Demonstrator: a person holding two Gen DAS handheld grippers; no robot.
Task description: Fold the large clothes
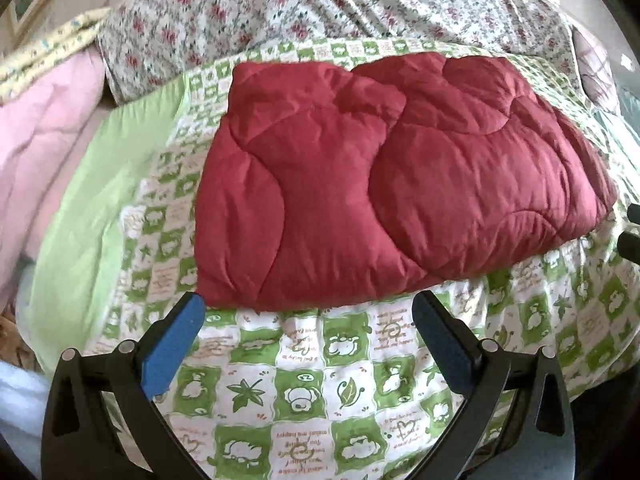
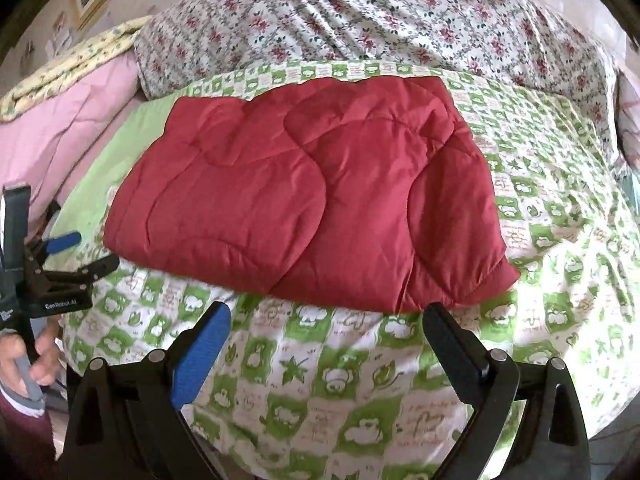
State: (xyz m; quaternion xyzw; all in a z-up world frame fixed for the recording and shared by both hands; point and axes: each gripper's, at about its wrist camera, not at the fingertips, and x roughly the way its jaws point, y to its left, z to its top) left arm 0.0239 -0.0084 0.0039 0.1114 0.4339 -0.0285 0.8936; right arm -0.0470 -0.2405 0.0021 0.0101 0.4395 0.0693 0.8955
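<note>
Now the dark red quilted padded garment (image 1: 392, 184) lies folded into a thick rectangle on the green-and-white checked cartoon-print bedcover (image 1: 304, 396), its near edge just beyond both sets of fingertips. The left gripper (image 1: 308, 308) hangs above the bedcover with jaws spread wide and nothing between them; its blue-padded finger (image 1: 172, 348) sits just beside the garment's near left corner. The right gripper (image 2: 328, 316) is likewise wide apart and empty, its dark finger tip close to the garment's near right corner. In the right wrist view the left gripper (image 2: 80, 252) shows at the far left edge, held by a hand (image 2: 28, 360) (only partly in frame). Beyond the garment a rose-patterned floral quilt (image 2: 380, 20) is bunched along the far side. To the left lie a plain light green sheet (image 1: 104, 184), a pink padded cover (image 1: 44, 132) and a pale yellow floral cloth (image 2: 76, 60).
</note>
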